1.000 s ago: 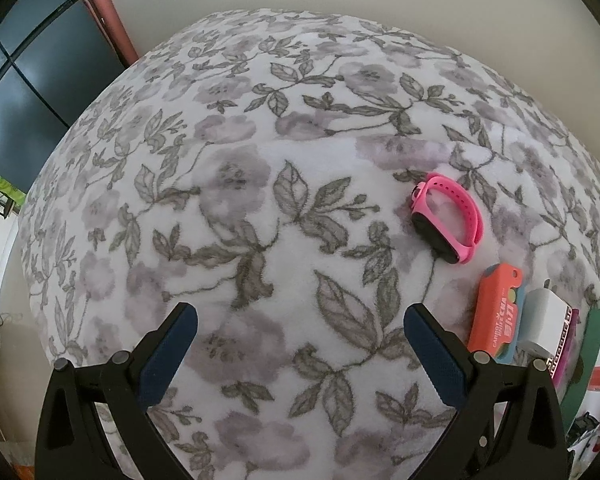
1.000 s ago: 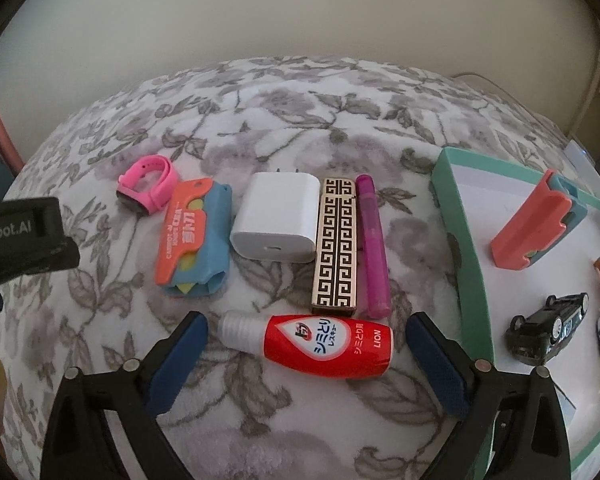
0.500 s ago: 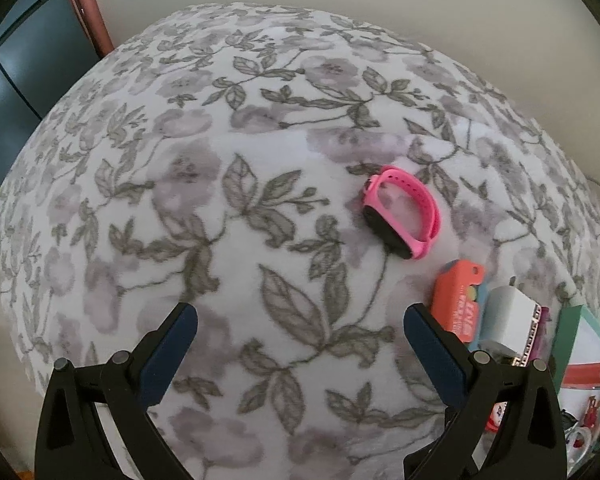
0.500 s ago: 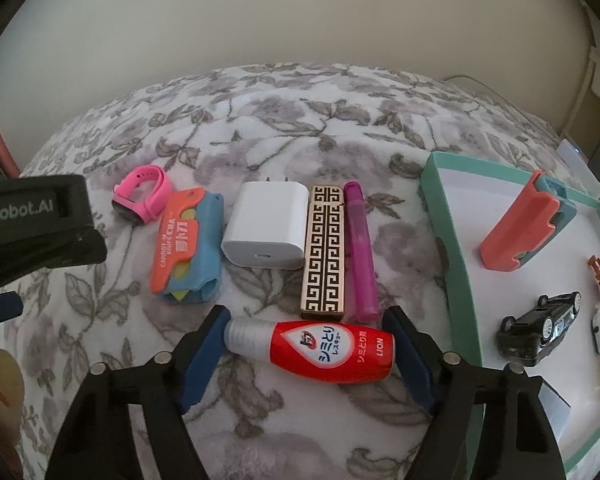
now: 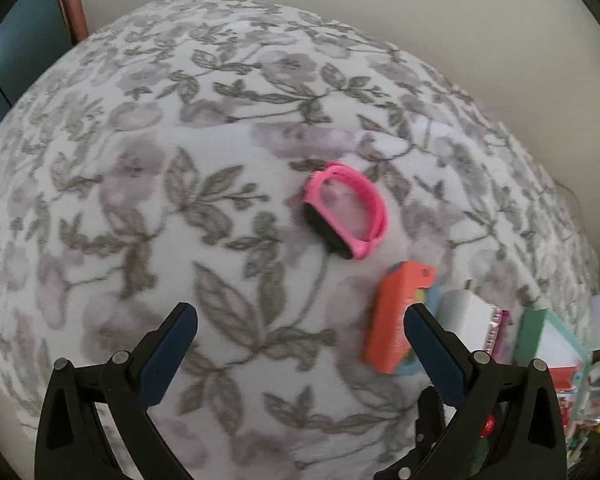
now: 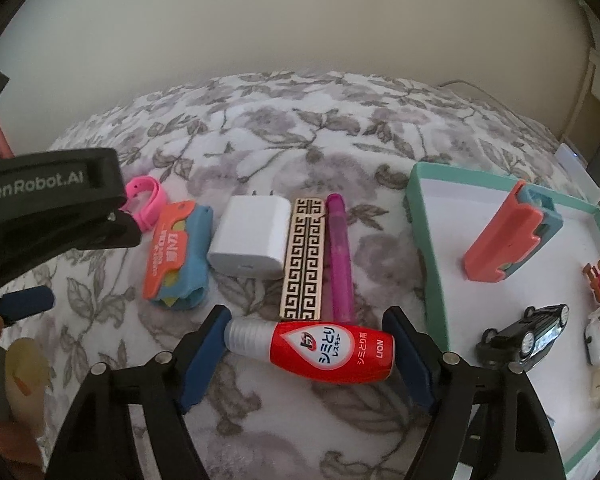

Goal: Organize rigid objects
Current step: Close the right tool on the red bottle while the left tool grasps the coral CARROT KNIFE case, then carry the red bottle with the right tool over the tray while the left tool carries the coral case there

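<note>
A red stain-remover bottle (image 6: 320, 350) lies on its side on the floral cloth, between the two fingers of my right gripper (image 6: 310, 354), which has closed to the bottle's ends. Behind it lie a patterned gold bar (image 6: 303, 258), a purple tube (image 6: 339, 256), a white charger (image 6: 250, 237), an orange-blue case (image 6: 176, 254) and a pink wristband (image 6: 148, 200). My left gripper (image 5: 300, 344) is open and empty above the cloth; the pink wristband (image 5: 346, 210) and the orange-blue case (image 5: 398, 316) lie ahead of it to the right.
A teal-rimmed tray (image 6: 424, 240) on the right holds a second orange-blue case (image 6: 508, 238), a black toy car (image 6: 526, 336) and small toys. The left gripper's body (image 6: 48, 208) crosses the left of the right wrist view. A wall runs behind the bed.
My right gripper has come down and forward around the red bottle and its fingers have narrowed onto it. My left gripper has swung right, bringing the wristband and case nearer.
</note>
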A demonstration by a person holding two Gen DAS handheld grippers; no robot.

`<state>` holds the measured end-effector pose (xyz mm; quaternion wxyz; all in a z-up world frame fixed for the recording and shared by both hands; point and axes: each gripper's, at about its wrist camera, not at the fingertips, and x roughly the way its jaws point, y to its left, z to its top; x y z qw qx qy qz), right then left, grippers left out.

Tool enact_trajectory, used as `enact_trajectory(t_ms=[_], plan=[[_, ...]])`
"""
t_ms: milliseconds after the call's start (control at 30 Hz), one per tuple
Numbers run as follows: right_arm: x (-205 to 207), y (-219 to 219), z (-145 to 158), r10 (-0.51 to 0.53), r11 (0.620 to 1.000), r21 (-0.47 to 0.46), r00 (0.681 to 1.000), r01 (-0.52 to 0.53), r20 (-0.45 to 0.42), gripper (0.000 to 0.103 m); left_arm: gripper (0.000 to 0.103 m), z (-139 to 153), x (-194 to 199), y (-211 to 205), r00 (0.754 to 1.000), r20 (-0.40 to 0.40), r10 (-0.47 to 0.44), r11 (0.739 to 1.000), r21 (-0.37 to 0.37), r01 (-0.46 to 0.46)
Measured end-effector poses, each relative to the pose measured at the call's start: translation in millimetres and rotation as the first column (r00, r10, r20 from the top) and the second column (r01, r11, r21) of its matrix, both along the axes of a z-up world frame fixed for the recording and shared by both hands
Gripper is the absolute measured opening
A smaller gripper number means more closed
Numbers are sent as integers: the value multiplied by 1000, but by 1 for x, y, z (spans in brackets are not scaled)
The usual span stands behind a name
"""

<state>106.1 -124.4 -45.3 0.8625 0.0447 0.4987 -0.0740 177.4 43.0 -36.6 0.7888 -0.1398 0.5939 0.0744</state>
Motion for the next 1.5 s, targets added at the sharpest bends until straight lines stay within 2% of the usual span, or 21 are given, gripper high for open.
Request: enact_trajectory(t_ms=[200,500,733,833,933,1100,1133,1233,1267,1500], plan=[[4,-5,9,17,1000,-2,1000,-17,23,80,103,-4,6,-16,999,8,-45,999,-25,45],[6,-7,28,54,996,-68,996,-50,69,80,103,-9,11,-28,996,10,-94,995,-35,94],[6,-14,28,51,997,-58,997,-48,60,80,101,-17,15,-41,992,-4,-126,992,-5,126],[6,-16,27,46,998,-53,997,-43,56,80,92,-22,17,-44,992,-19,-128,992,9,128],[7,-17,27,43,998,-49,998,-40,54,80,91,-25,18,-45,991,-19,-134,991,14,135],[7,-19,25,36,998,-43,998,-34,45,80,66,-19,18,-48,987,2,-159,987,-1,159],[7,-20,24,35,999,-43,998,-33,43,80,64,-19,19,-50,986,3,-165,986,-6,165],[7,-21,24,31,999,-41,999,-30,43,80,50,-18,20,-52,985,10,-174,984,-40,175],[7,-21,24,30,999,-41,999,-28,43,80,42,-17,21,-52,984,12,-176,983,-58,176],[5,-23,25,24,999,-36,999,-23,41,80,41,-14,18,-49,985,0,-174,983,-57,174]])
